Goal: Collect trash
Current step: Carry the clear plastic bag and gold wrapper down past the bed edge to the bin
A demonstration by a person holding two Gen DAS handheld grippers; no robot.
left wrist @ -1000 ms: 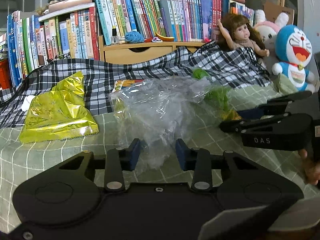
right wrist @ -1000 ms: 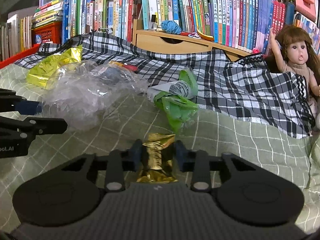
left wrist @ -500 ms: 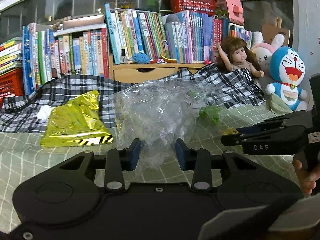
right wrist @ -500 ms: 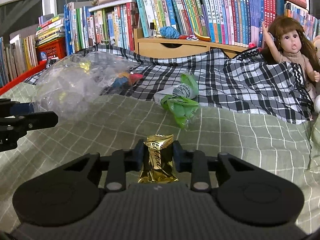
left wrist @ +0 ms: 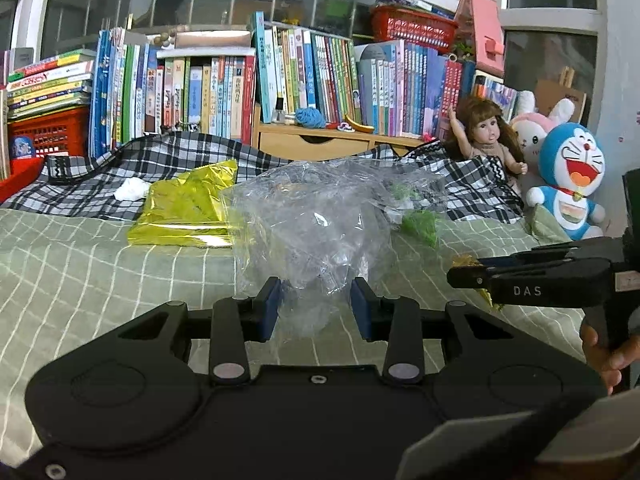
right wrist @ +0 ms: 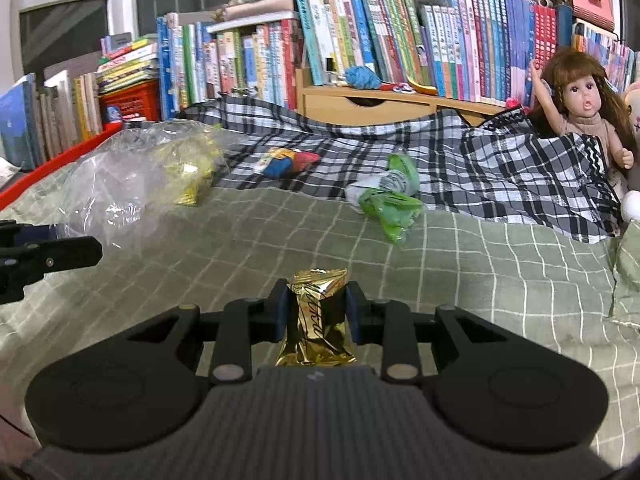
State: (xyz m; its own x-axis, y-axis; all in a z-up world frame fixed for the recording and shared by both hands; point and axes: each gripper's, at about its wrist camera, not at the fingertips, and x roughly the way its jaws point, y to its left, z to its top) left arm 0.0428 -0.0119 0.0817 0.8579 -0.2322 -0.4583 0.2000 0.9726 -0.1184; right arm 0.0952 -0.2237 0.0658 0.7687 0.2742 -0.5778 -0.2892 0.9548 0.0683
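My left gripper (left wrist: 316,308) is shut on the lower part of a crumpled clear plastic bag (left wrist: 316,224), which stands up above the green checked bedcover (left wrist: 80,272). My right gripper (right wrist: 316,312) is shut on a gold foil wrapper (right wrist: 316,320), held upright between the blue pads. In the left wrist view the right gripper (left wrist: 460,276) sits to the right of the bag, with a hand on its handle. Loose on the bed lie a yellow snack bag (left wrist: 188,208), a green wrapper (right wrist: 390,204), a colourful packet (right wrist: 286,160) and a white tissue (left wrist: 130,189).
A black-and-white plaid blanket (right wrist: 480,168) is heaped across the back of the bed. Behind it run rows of books (left wrist: 304,76) and a wooden drawer unit (left wrist: 320,146). A doll (left wrist: 490,136) and a blue plush toy (left wrist: 572,184) sit at the right.
Both grippers have risen, so more of the shelves and window shows. The clear bag came up with the left gripper, and the gold wrapper stayed in the right gripper.
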